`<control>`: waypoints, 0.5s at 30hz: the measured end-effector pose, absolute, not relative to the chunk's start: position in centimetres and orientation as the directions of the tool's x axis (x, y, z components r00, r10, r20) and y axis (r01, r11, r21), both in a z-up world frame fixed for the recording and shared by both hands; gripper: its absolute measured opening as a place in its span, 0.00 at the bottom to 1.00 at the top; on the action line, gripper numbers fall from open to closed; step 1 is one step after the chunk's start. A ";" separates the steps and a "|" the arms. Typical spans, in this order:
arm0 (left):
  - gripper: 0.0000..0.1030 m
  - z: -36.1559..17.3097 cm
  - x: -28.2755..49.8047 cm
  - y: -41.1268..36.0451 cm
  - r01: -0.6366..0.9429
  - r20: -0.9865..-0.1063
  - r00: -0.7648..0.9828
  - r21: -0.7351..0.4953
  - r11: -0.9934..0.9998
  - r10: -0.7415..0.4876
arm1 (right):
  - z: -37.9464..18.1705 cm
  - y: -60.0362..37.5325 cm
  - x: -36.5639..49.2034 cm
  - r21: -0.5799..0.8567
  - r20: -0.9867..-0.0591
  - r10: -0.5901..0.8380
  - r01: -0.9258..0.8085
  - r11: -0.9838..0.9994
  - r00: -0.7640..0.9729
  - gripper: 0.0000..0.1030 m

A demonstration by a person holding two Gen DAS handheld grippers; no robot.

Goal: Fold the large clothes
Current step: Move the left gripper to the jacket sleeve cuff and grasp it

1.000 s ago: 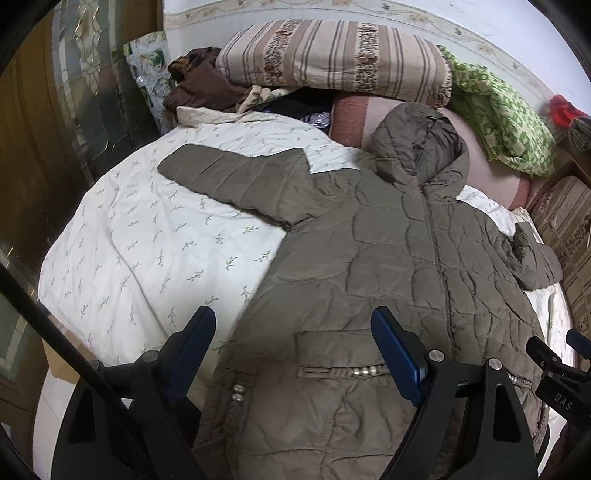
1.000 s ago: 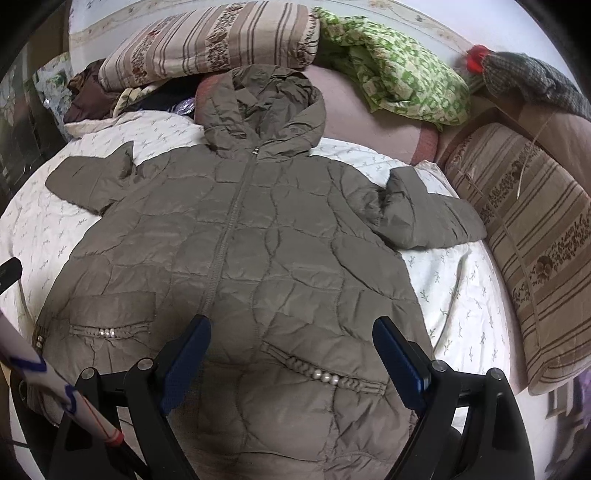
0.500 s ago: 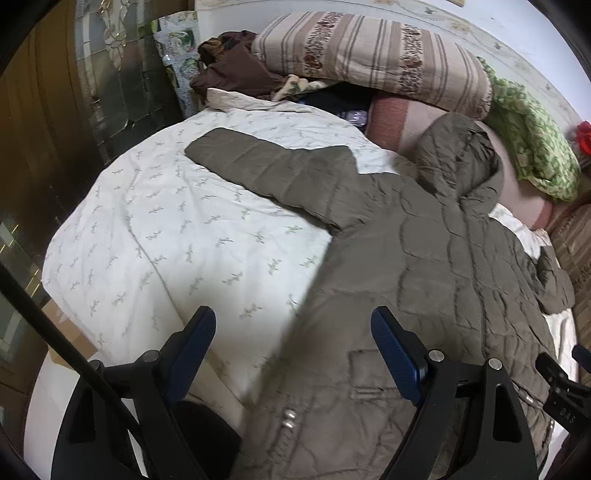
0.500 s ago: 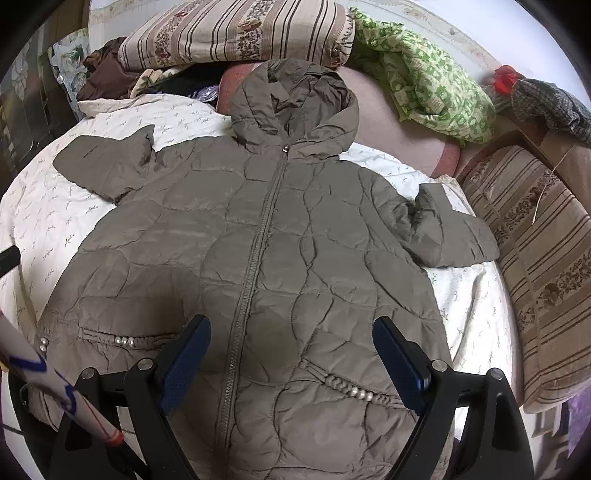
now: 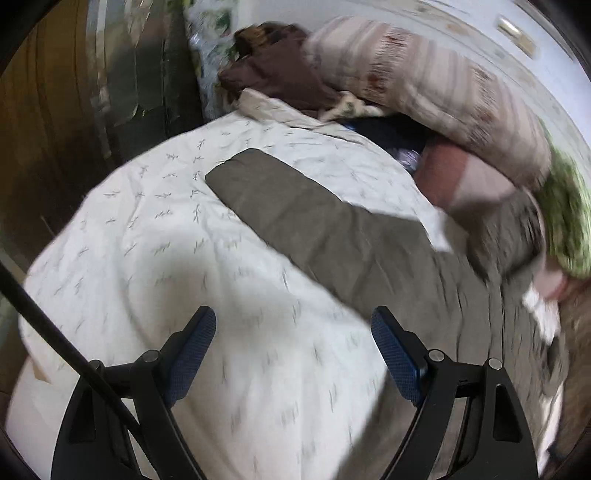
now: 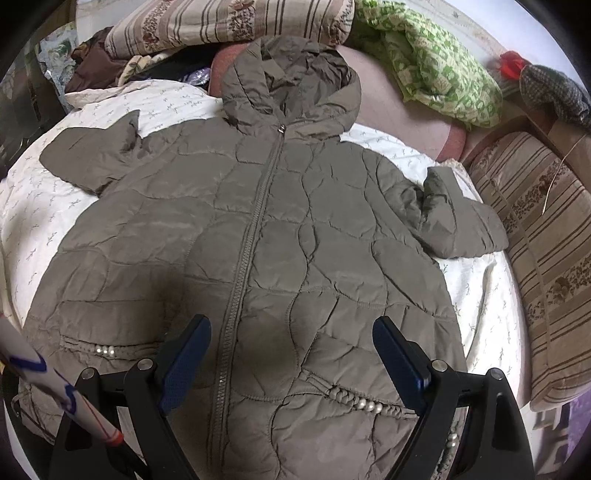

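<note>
An olive quilted hooded jacket lies face up and zipped on the white bedspread, hood toward the pillows. Its left sleeve stretches out flat across the spread; its right sleeve is bent and bunched. My left gripper hovers open over bare bedspread, just below that outstretched sleeve, with nothing between its blue pads. My right gripper stands open above the jacket's lower front, between the two pearl-trimmed pockets, holding nothing. The left wrist view is motion-blurred.
Striped pillows, a green patterned blanket and brown clothes pile up at the head of the bed. A striped cushion lines the right side. A wooden wardrobe stands close on the left.
My left gripper has swung off the jacket's hem to the left and now sits over the bedspread near the outstretched sleeve. The right gripper has edged slightly forward over the jacket.
</note>
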State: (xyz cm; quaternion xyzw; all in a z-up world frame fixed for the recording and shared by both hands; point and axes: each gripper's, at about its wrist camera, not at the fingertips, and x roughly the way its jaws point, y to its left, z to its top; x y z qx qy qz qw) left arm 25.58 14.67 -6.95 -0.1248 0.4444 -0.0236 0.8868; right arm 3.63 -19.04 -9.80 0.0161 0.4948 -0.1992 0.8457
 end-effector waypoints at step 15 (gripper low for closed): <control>0.83 -16.6 43.9 21.9 -0.255 -0.778 0.524 -0.532 0.807 -0.347 | -13.6 -23.5 5.5 -0.202 -0.880 -0.356 0.432 0.879 0.315 0.89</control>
